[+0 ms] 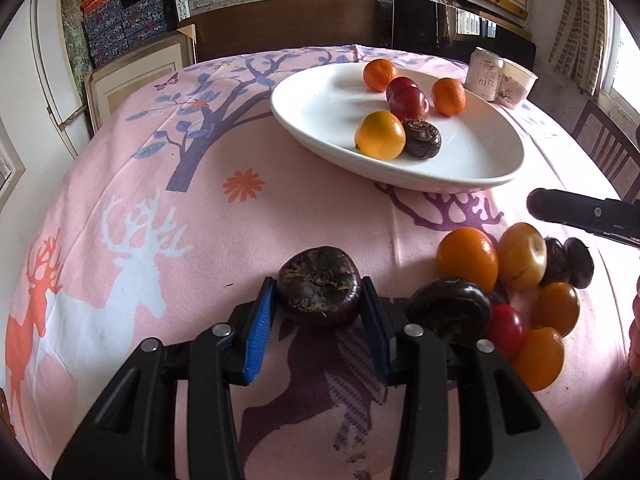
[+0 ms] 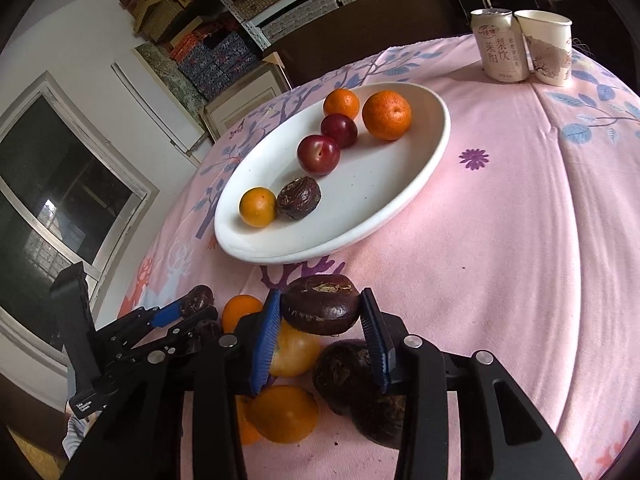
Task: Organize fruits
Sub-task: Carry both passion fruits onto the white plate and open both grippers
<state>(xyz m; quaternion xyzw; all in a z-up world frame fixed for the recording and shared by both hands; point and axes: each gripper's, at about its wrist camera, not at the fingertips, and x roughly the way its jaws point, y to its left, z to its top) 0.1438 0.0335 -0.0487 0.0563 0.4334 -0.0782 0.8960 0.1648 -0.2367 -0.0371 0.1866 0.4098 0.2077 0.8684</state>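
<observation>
My left gripper (image 1: 319, 304) is shut on a dark brown water chestnut (image 1: 319, 285) just above the pink tablecloth. It also shows in the right wrist view (image 2: 196, 312). My right gripper (image 2: 320, 316) is shut on another water chestnut (image 2: 322, 308), held above a pile of oranges (image 2: 286, 412) and dark chestnuts (image 2: 344, 372). The pile shows at the right in the left wrist view (image 1: 512, 280). A white oval plate (image 2: 400, 184) (image 1: 320, 120) beyond holds two oranges, two red plums, a yellow fruit and a chestnut.
A drink can (image 2: 498, 44) and a paper cup (image 2: 550, 46) stand at the table's far right. A dark chair back (image 1: 280, 24) stands behind the table. Shelves with boxes line the wall.
</observation>
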